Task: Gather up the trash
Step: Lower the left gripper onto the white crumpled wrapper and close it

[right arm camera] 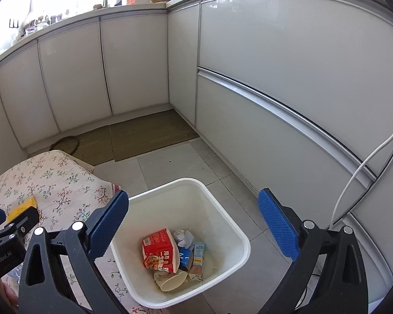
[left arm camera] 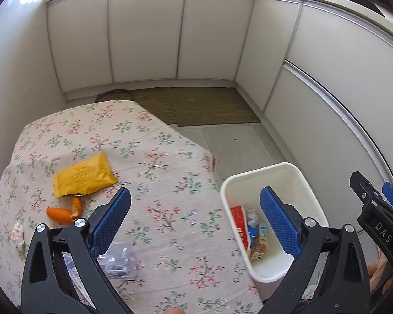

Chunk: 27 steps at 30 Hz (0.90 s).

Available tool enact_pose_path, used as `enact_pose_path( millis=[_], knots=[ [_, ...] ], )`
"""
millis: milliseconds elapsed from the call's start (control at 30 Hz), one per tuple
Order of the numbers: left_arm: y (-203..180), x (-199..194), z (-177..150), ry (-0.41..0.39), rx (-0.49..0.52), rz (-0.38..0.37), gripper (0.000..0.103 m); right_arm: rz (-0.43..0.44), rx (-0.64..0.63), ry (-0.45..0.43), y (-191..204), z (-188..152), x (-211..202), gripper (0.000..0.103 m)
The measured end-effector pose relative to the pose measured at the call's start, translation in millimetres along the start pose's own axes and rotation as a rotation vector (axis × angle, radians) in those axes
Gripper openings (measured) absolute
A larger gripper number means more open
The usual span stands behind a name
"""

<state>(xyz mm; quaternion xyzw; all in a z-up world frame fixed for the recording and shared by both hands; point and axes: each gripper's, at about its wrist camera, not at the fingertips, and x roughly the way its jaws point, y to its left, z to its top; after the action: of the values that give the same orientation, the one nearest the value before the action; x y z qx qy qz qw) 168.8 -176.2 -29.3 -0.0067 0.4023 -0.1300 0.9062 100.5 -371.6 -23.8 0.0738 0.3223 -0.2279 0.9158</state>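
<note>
Holding nothing: left gripper (left arm camera: 195, 221), tongs wide
Right gripper (right arm camera: 194, 222): tongs wide, over white bin (right arm camera: 245, 238)
Table (left arm camera: 154, 141): yellow packet (left arm camera: 82, 175), orange peel (left arm camera: 64, 210)

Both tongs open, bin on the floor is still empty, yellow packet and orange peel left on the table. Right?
Not quite: the white bin isn't empty. The right wrist view shows a red carton, crumpled paper and small cartons inside. The rest holds: left tongs and right tongs open, yellow packet and orange peel on the table.
</note>
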Motion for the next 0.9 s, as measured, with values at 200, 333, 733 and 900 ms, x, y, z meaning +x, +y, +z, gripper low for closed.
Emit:
enact_pose_path(
  millis=[200,333,733,900],
  knots=[
    [36.0,-6.2,-5.5,0.001,-0.042,0.043,0.095,0.046,-0.08,-0.002,41.1,-6.7,-3.7,0.096],
    [61.7,-9.8,-11.5,0.012,-0.081,0.069,0.095,0.078,-0.14,-0.013,73.4,-10.2,-7.4,0.096],
    [144.1,-23.8,-28.4,0.044,-0.169,0.185,0.095,0.186,-0.269,0.02,155.9,-28.5,-13.2,0.096],
    [189.4,-24.9,-40.4,0.089,-0.236,0.239,0.095,0.223,-0.313,0.037,188.6,-38.9,-15.5,0.096]
  ],
)
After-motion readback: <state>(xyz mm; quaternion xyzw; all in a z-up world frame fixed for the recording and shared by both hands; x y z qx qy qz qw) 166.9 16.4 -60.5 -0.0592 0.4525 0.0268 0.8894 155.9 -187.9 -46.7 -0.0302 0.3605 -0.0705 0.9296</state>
